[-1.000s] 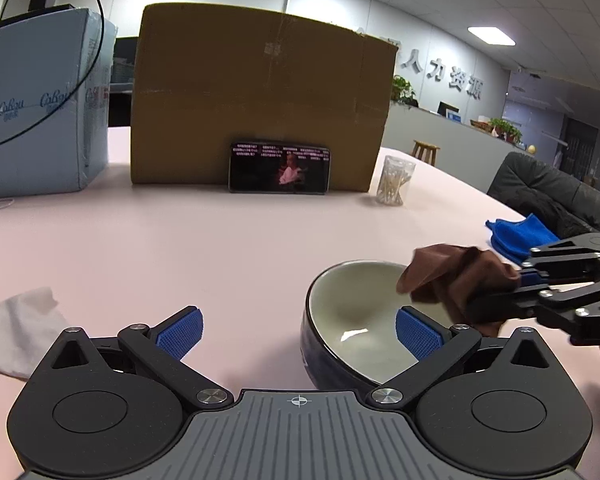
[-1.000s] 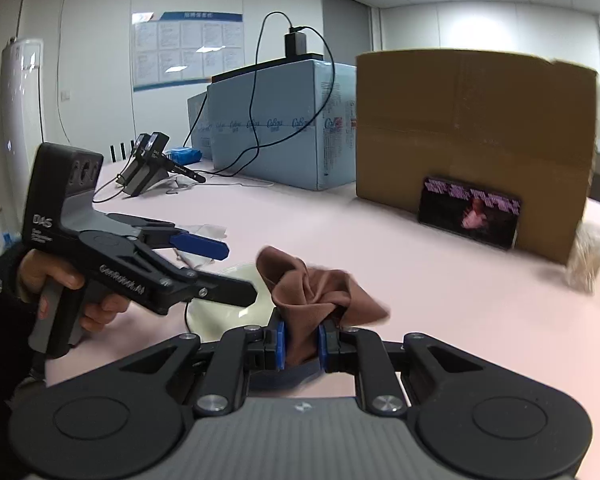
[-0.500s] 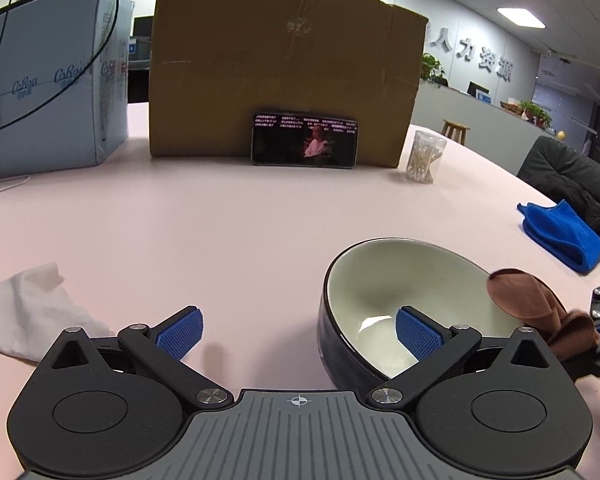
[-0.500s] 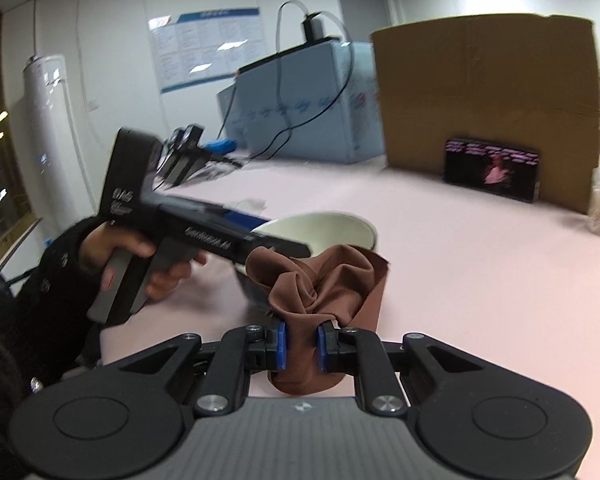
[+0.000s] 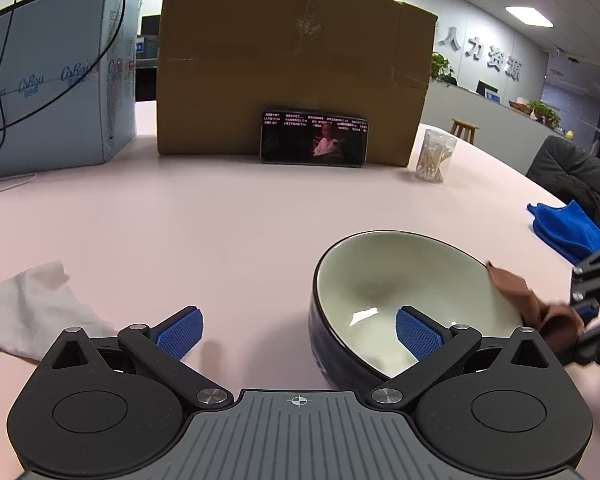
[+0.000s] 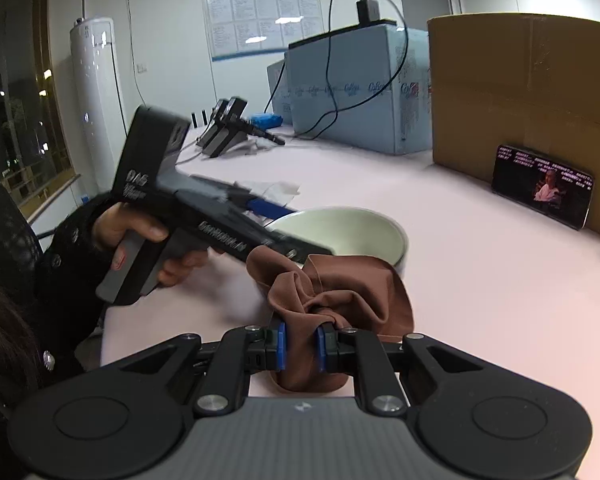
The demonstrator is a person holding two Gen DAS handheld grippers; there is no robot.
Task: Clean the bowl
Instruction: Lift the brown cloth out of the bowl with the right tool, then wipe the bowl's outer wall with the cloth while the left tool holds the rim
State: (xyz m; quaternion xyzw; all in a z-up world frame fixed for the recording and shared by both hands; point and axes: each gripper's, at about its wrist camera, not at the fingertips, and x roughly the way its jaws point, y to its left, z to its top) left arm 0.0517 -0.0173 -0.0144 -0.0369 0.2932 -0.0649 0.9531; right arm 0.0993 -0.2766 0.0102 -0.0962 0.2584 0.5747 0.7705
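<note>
Round ceramic bowl, dark blue outside and cream inside [image 5: 404, 300], sits on the pink tabletop [image 5: 240, 232], near and right in the left wrist view. Left gripper [image 5: 298, 334] has its jaws spread wide: the right blue pad hangs inside the bowl over the near rim, the left pad is outside it over bare table, neither pressing anything. So nothing steadies the bowl.

Right gripper [image 6: 300, 350] is clamped tight on a bunched brown cloth [image 6: 332, 296]; its loose folds spill just over the bowl's right rim.

Risks, my read:
- Wiping with the bowl unheld could push it sliding or tipping across the smooth table; cause is the open left jaws.
- If the left closes now it may pinch only the near wall at an angle and rock the bowl.
- Cloth is held by a small pinch at one end; drag on the glaze could pull it out of the pads.
- Grippers sit close together, could knock each other.

Crumpled white tissue [image 5: 32, 312] lies well apart, near left.
</note>
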